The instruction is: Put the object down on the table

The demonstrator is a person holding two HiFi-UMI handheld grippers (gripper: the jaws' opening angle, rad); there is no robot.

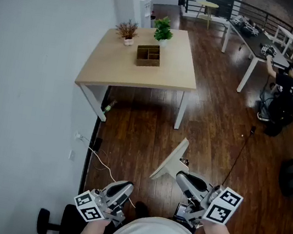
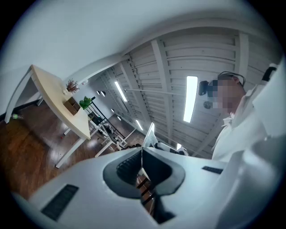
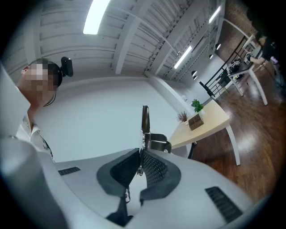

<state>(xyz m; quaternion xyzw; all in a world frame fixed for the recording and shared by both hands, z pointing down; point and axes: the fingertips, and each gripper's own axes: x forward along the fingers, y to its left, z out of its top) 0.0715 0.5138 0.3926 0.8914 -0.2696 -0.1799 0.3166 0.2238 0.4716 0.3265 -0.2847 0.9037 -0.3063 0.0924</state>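
Note:
A pale clipboard point(image 1: 171, 160) with a metal clip sticks up and left from my right gripper point(image 1: 180, 175), which is shut on its clip end. In the right gripper view the clipboard point(image 3: 145, 117) shows edge-on, rising from between the pads of the right gripper point(image 3: 140, 156). My left gripper point(image 1: 128, 185) is low at the left, shut with nothing in it; the left gripper view shows the left gripper point(image 2: 142, 155) with its jaws together. The light wooden table point(image 1: 116, 64) stands well ahead across the wooden floor, apart from both grippers.
On the table are a brown divided box point(image 1: 148, 55), a green plant point(image 1: 163, 30) and a dried plant point(image 1: 127, 30). A white wall runs along the left. A person sits at a long white desk point(image 1: 253, 42) at the right. A black cable point(image 1: 239, 151) lies on the floor.

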